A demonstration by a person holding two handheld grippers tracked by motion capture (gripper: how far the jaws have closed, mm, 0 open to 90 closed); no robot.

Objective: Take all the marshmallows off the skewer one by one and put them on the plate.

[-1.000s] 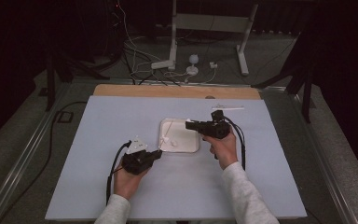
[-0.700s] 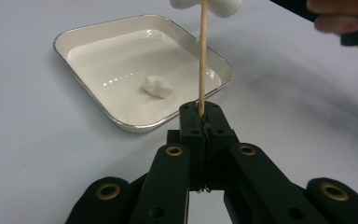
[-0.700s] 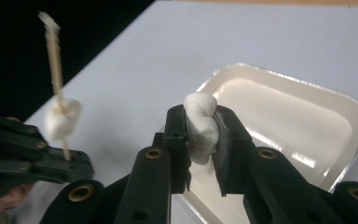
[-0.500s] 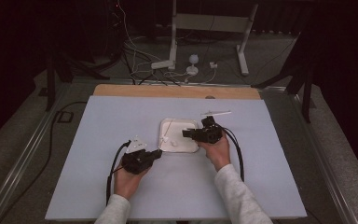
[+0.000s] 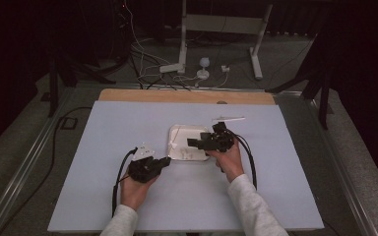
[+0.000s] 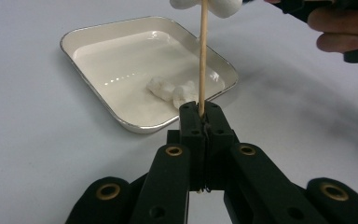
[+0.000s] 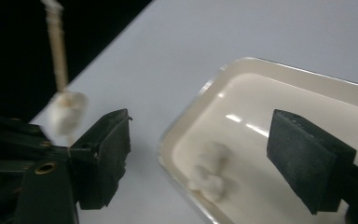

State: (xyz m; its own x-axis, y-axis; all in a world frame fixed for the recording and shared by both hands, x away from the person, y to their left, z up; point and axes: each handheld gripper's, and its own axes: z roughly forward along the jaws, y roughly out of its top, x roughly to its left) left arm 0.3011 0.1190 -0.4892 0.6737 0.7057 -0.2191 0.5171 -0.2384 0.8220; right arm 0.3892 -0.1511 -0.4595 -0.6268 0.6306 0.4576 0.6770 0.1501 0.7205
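Moved: our right gripper (image 5: pixel 193 143) came left over the shallow white metal tray (image 5: pixel 177 132), jaws wide.
Left gripper (image 6: pixel 200 116): clamps the thin wooden skewer (image 6: pixel 203 56).
Next: straddle the white marshmallow pieces (image 7: pixel 207 170) squarely, then squeeze gently.

On the pale lavender table mat (image 5: pixel 128 123) in front of you, a shallow white rectangular tray (image 5: pixel 177 132) sits near the middle, with two small white marshmallows (image 6: pixel 173 90) lying together inside it. Your left gripper (image 5: pixel 163 161) rests just left of the tray's near corner, clamping a thin wooden skewer (image 6: pixel 203 56) that stands up with a marshmallow (image 7: pixel 66 112) threaded on it. Your right gripper (image 5: pixel 191 142) hovers over the tray's right side, jaws apart, and a thin white stick (image 5: pixel 229 118) lies on the mat behind the tray.
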